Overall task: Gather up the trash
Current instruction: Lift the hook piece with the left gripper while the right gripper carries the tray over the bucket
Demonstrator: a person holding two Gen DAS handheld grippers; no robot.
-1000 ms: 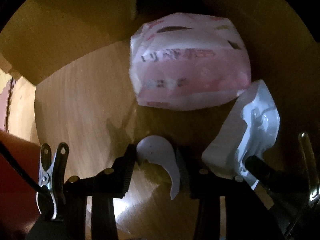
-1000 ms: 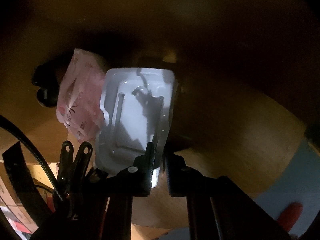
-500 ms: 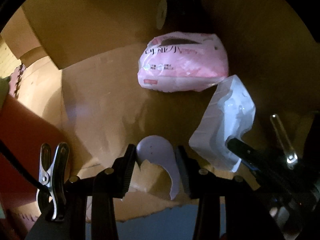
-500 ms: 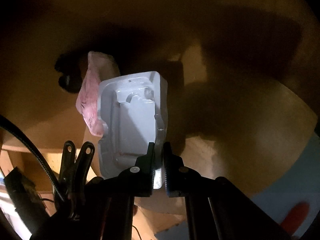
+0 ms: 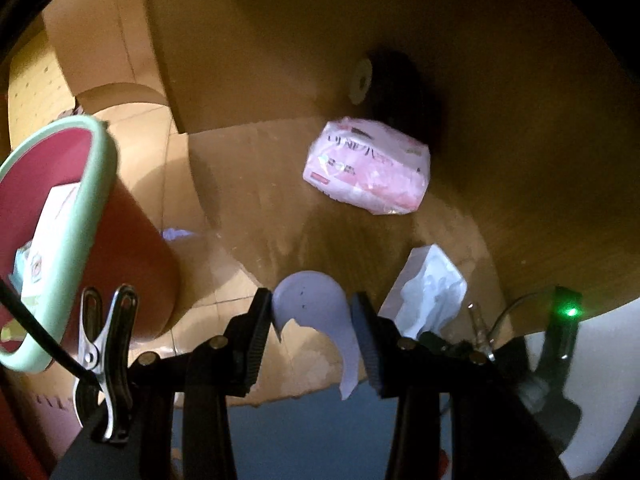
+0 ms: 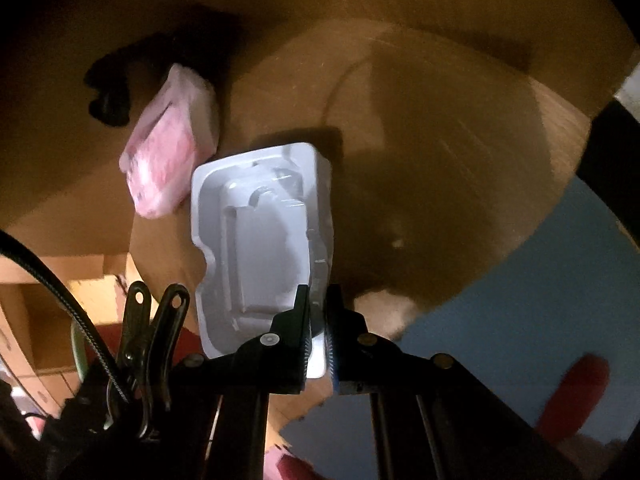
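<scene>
My left gripper [image 5: 312,312] is shut on a torn white scrap [image 5: 316,308], held above the wooden surface. My right gripper [image 6: 318,322] is shut on the edge of a white moulded plastic tray [image 6: 260,248], which also shows in the left wrist view [image 5: 430,296] at the lower right. A pink tissue pack [image 5: 370,166] lies on the wood further in; it also shows in the right wrist view [image 6: 168,160] behind the tray. A red bin with a pale green rim [image 5: 98,200] stands at the left and holds some packaging.
A dark round object [image 5: 400,88] sits behind the pink pack in shadow. Cardboard boxes [image 5: 100,40] stand at the upper left. Blue floor [image 6: 520,300] shows beyond the wood's edge. A red object [image 6: 576,392] lies at the lower right.
Both grippers have pulled back from the pink pack, each keeping its hold. The red bin has come into the left wrist view. The pack has stayed where it was.
</scene>
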